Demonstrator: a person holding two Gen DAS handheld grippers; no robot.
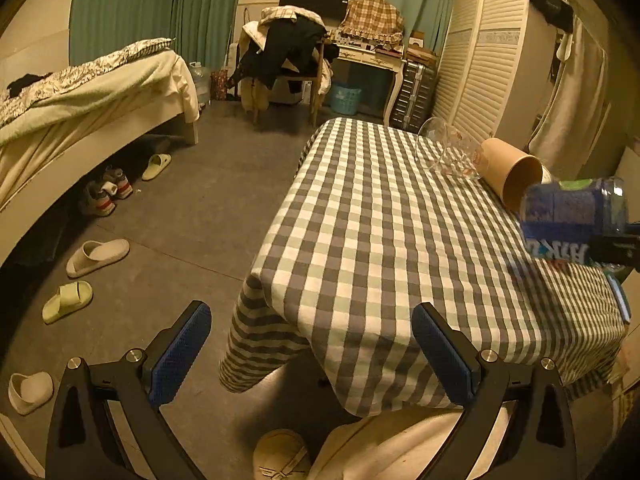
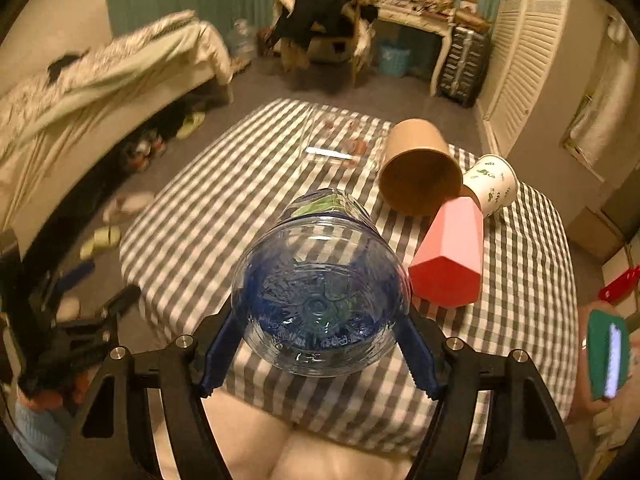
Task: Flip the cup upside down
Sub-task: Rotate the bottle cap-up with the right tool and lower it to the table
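Note:
My right gripper is shut on a clear blue plastic cup, held on its side above the checked table with its base toward the camera. The same blue cup shows at the right edge of the left wrist view, with a dark finger across it. My left gripper is open and holds nothing, hanging off the table's near left corner. On the table lie a brown paper cup on its side, a pink faceted cup, a white patterned paper cup and a clear glass on its side.
The checked tablecloth covers the table. A bed stands to the left, with slippers and shoes on the floor. A chair with clothes, a desk and a louvred wardrobe are behind. A phone in a green case lies at right.

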